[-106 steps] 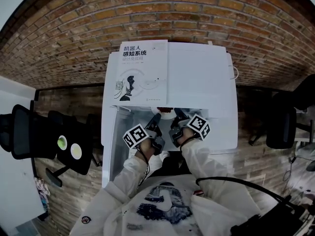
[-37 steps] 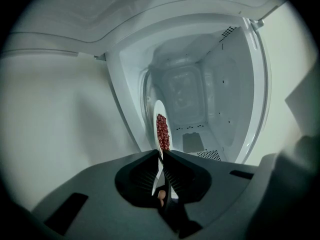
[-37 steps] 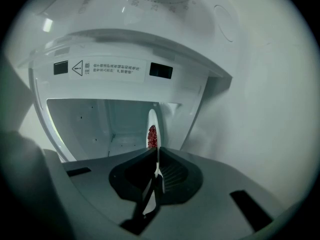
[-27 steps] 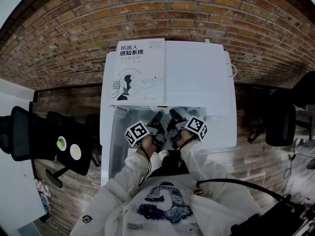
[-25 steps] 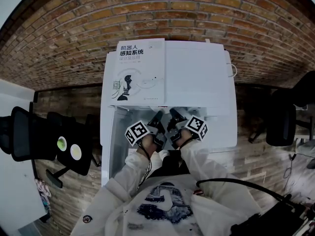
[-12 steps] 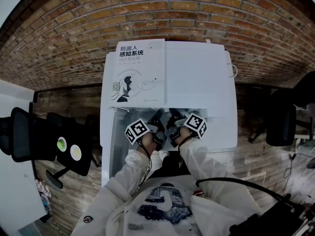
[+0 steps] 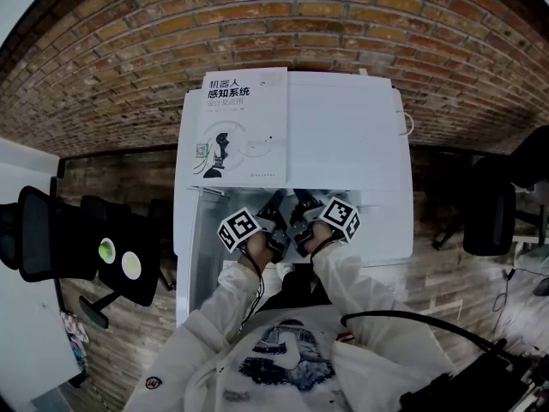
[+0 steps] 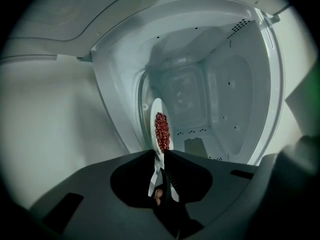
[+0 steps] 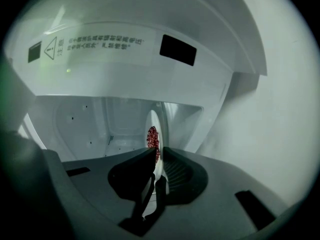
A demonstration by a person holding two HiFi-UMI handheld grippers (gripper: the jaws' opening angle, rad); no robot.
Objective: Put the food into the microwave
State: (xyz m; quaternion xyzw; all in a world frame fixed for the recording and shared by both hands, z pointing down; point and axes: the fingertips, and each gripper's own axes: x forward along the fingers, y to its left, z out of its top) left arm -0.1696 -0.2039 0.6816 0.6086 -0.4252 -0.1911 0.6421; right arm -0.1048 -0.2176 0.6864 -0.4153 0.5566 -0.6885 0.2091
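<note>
A white plate (image 8: 158,113) carrying a heap of red food (image 8: 161,130) is inside the white microwave's cavity (image 8: 225,99), seen edge-on. My left gripper (image 8: 159,156) grips the plate's near rim. My right gripper (image 9: 159,154) grips the rim of the same plate (image 9: 152,120) beside the red food (image 9: 152,138). Both pairs of jaws have just been opening a little, and the rim is still between them. In the head view both grippers, left (image 7: 276,202) and right (image 7: 300,199), reach under the microwave's top (image 7: 343,136), which hides the plate.
A large white book (image 7: 240,127) lies on the microwave's top. The microwave door (image 7: 190,264) hangs open at the left. Black office chairs stand at the left (image 7: 60,230) and right (image 7: 491,217). A brick wall (image 7: 274,15) is behind.
Since the oldest frame both grippers have pushed further in, and the plate has gone out of the head view under the microwave's top. Over the last second they have barely shifted.
</note>
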